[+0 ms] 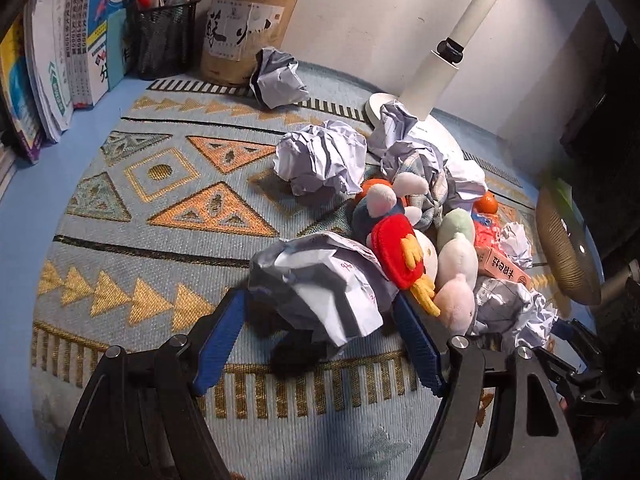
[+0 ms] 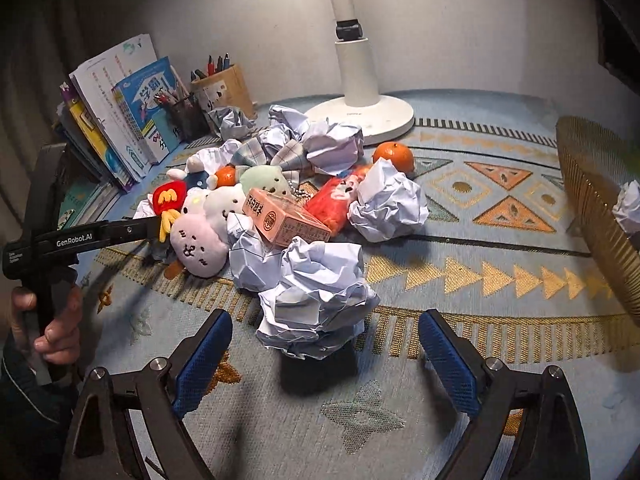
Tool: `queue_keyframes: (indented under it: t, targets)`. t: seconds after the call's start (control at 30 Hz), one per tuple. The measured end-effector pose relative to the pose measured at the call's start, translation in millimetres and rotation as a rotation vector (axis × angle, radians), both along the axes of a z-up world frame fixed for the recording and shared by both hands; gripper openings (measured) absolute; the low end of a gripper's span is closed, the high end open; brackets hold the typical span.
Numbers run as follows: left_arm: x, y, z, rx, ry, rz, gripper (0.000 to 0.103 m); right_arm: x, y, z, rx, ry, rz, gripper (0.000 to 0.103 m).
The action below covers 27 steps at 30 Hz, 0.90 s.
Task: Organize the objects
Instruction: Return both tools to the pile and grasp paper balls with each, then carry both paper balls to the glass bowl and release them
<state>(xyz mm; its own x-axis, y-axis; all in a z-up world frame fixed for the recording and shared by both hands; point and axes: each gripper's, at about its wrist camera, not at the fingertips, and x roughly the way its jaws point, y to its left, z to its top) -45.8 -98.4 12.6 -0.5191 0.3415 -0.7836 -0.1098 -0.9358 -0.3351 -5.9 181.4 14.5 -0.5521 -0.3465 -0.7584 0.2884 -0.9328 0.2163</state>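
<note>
The gold wire basket (image 2: 592, 216) is cut off by the right edge beside the white lamp (image 2: 360, 76), whose head runs out past the top; a crumpled paper (image 2: 629, 204) inside the basket shows only in part; left of the lamp the book stack (image 2: 116, 120) fades into dark; the pink box (image 2: 286, 220) print is perhaps too small to read.

Between my left jaws lies a paper ball (image 1: 320, 284) — plush toys (image 1: 452, 264) just right of it. Behind them stands the lamp (image 2: 360, 80); books (image 1: 60, 60) and pen cups (image 1: 244, 32) line the bench's (image 1: 24, 232) back left.
</note>
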Motion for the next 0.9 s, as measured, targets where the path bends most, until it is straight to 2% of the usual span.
queue_keyframes:
  t: [0.07,0.1,0.13,0.17,0.3,0.4,0.5,0.6,0.67,0.73,0.8,0.9]
  targets:
    - [-5,-1,-4,0.020,-0.003,-0.006,0.074,-4,0,-4,-0.021,-0.025,0.006,0.081]
    - [-6,-1,-4,0.024,0.006,-0.009,0.073,-6,-1,-6,-0.034,-0.037,0.009,0.072]
    - [-5,0,-4,0.024,0.018,-0.014,0.064,-8,-1,-8,-0.046,-0.049,0.011,0.059]
    - [-3,2,-4,0.018,0.023,-0.021,0.060,-8,-2,-9,-0.054,-0.053,0.009,0.055]
    - [14,0,3,0.014,0.062,-0.008,0.053,0,4,2,-0.064,-0.011,-0.007,0.051]
    - [39,-3,16,0.017,0.107,0.005,0.052,11,10,15,-0.071,0.007,0.001,0.051]
    - [74,-1,32,0.020,0.167,0.004,0.052,29,14,30,-0.017,0.052,0.015,0.051]
    - [103,6,42,0.073,0.209,-0.028,0.052,43,13,31,0.058,0.045,0.064,0.051]
    - [113,20,44,0.090,0.208,-0.066,0.052,51,9,23,0.160,0.032,0.079,0.051]
    - [117,39,39,0.089,0.193,-0.107,0.052,58,8,14,0.218,0.024,0.087,0.051]
    - [117,58,31,0.102,0.174,-0.151,0.052,61,13,7,0.199,-0.006,0.087,0.051]
    - [113,82,17,0.078,0.127,-0.192,0.052,62,22,-4,0.198,-0.060,0.069,0.061]
